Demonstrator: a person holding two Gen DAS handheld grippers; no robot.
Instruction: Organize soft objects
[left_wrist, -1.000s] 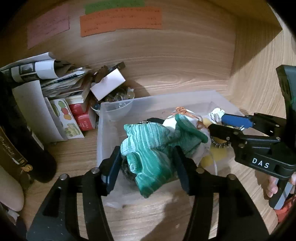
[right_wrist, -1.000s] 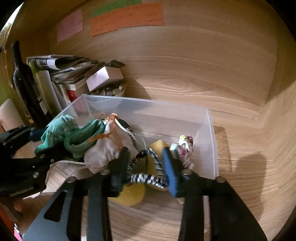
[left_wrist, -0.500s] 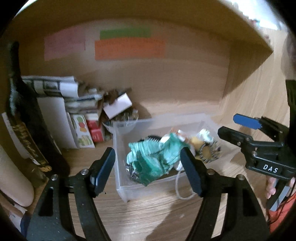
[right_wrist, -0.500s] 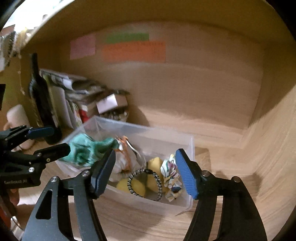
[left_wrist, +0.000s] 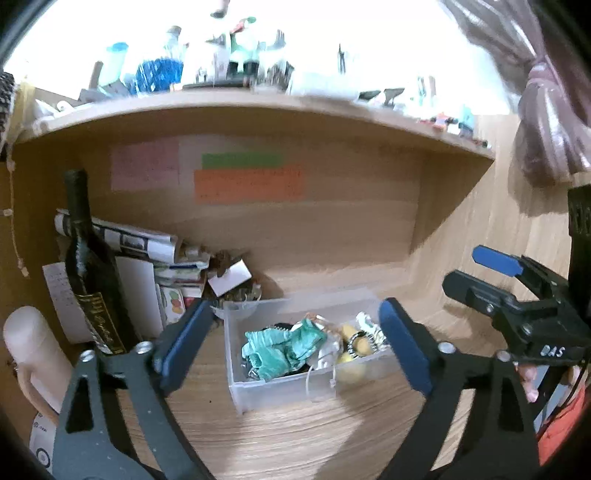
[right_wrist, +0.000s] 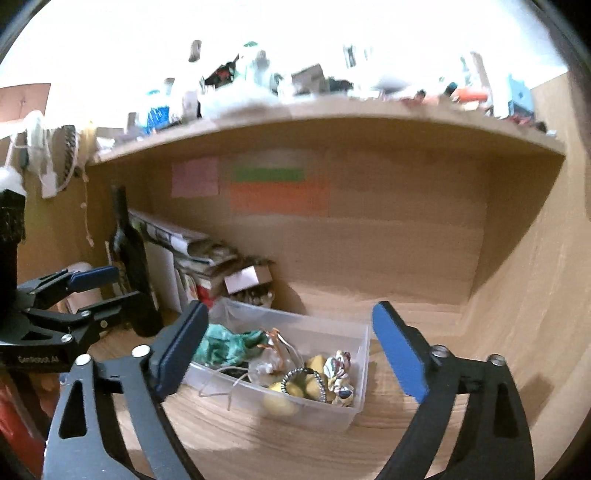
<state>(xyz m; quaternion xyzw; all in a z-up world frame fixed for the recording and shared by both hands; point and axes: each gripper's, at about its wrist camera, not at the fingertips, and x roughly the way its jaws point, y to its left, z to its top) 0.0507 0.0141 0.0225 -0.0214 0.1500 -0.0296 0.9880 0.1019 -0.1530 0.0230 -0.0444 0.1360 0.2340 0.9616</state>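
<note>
A clear plastic bin (left_wrist: 280, 386) (right_wrist: 325, 410) stands on the wooden shelf floor. In it lie a green striped cloth (left_wrist: 280, 347) (right_wrist: 225, 345), a white pouch tied with orange string (right_wrist: 271, 354), yellow soft pieces (right_wrist: 291, 391), a black-and-white cord ring (right_wrist: 304, 382) and a floral fabric piece (right_wrist: 341, 373). My left gripper (left_wrist: 295, 341) is open and empty, held back from the bin. My right gripper (right_wrist: 291, 352) is open and empty too, also back from the bin. Each gripper shows in the other's view, the right (left_wrist: 480, 275) and the left (right_wrist: 107, 286).
A dark wine bottle (left_wrist: 92, 284) stands at the left, next to stacked papers and boxes (left_wrist: 159, 258) and a small bowl (left_wrist: 240, 299) behind the bin. A cream cylinder (left_wrist: 33, 350) stands at the far left. Coloured notes (left_wrist: 247, 182) hang on the back wall. A cluttered upper shelf (left_wrist: 258, 99) overhangs.
Both grippers opened, let go of the green cloth and the cord ring into the bin, and pulled back and up away from it.
</note>
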